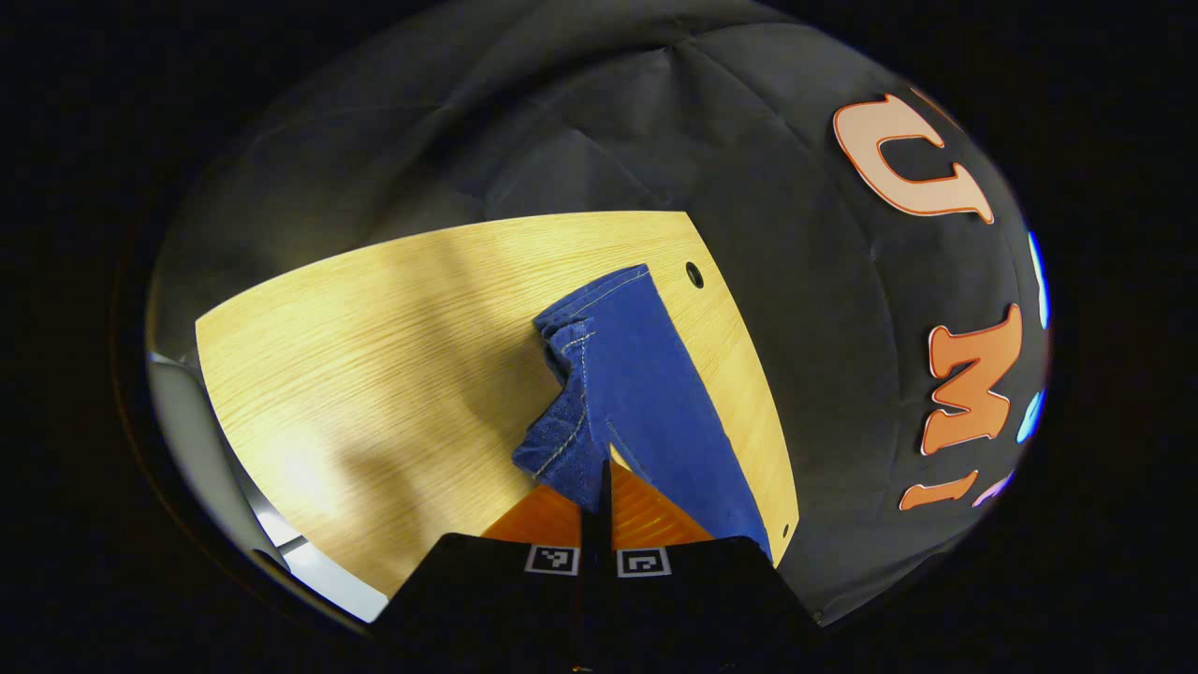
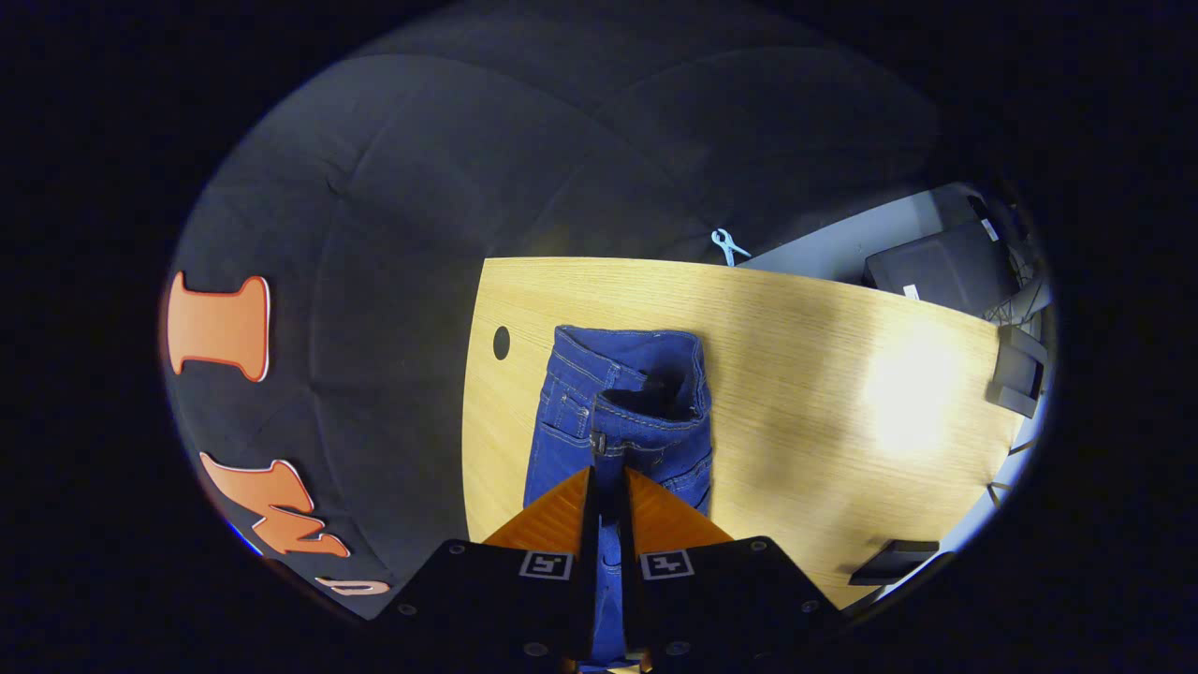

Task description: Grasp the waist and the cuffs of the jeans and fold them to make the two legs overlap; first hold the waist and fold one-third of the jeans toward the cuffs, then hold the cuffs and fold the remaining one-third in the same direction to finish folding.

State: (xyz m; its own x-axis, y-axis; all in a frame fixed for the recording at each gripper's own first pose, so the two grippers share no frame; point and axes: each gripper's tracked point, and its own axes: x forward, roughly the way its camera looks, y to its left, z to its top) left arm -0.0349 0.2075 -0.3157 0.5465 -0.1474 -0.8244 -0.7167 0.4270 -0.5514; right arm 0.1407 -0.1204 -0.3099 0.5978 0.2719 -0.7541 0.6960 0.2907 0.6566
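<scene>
Blue jeans (image 1: 646, 393) lie along the right edge of the wooden table (image 1: 374, 356). In the left gripper view one leg runs away to a cuff (image 1: 599, 295) at its far end, and a hemmed flap of denim (image 1: 557, 440) bunches up at my fingertips. My left gripper (image 1: 604, 491) is shut, with that denim pinched at the tips. In the right gripper view the jeans (image 2: 562, 440) point away, with the open waistband (image 2: 646, 360) at the far end. My right gripper (image 2: 609, 491) is shut on denim that runs down between its fingers.
A round hole (image 2: 501, 343) pierces the table (image 2: 842, 393) beside the waist, near the cloth wall. A pale blue clip (image 2: 728, 245) sits past the far edge. Dark equipment (image 2: 941, 267) stands at the right, and a dark flat object (image 2: 894, 559) is at the near right edge.
</scene>
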